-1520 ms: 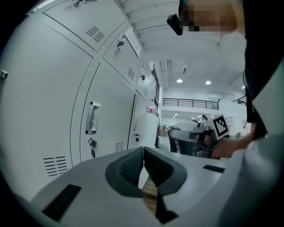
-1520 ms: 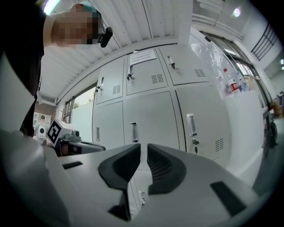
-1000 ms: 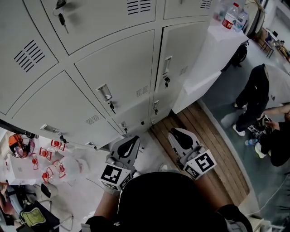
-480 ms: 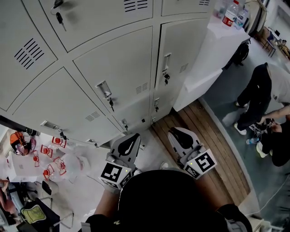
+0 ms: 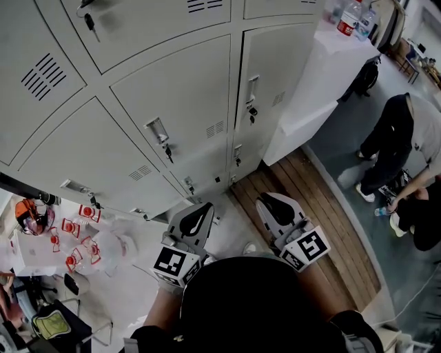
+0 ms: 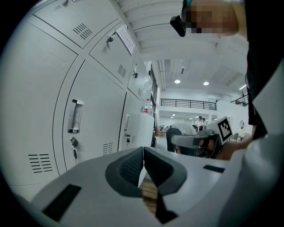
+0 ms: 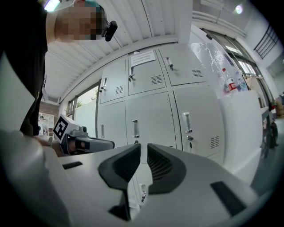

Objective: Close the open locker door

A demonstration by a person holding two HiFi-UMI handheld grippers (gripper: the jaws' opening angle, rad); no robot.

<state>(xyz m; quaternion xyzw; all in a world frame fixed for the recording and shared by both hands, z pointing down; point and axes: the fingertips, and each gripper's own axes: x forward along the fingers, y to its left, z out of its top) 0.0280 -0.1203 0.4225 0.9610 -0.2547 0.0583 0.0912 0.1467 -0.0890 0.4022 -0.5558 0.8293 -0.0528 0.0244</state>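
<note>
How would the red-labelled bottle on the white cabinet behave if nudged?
The bottle stands tall and narrow on the white cabinet, so it probably tips easily. It looks like clear plastic: likely light, slightly squashy; fill level unclear.

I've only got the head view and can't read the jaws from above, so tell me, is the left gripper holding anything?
Observer: No. The left gripper view shows the left gripper shut, with nothing between its jaws.
Operator: And the right one?
Observer: The right gripper is shut and empty too, facing a closed locker door.
Operator: Anything on the upper doors?
Observer: A paper notice is stuck on one upper door, seen in the right gripper view.
</note>
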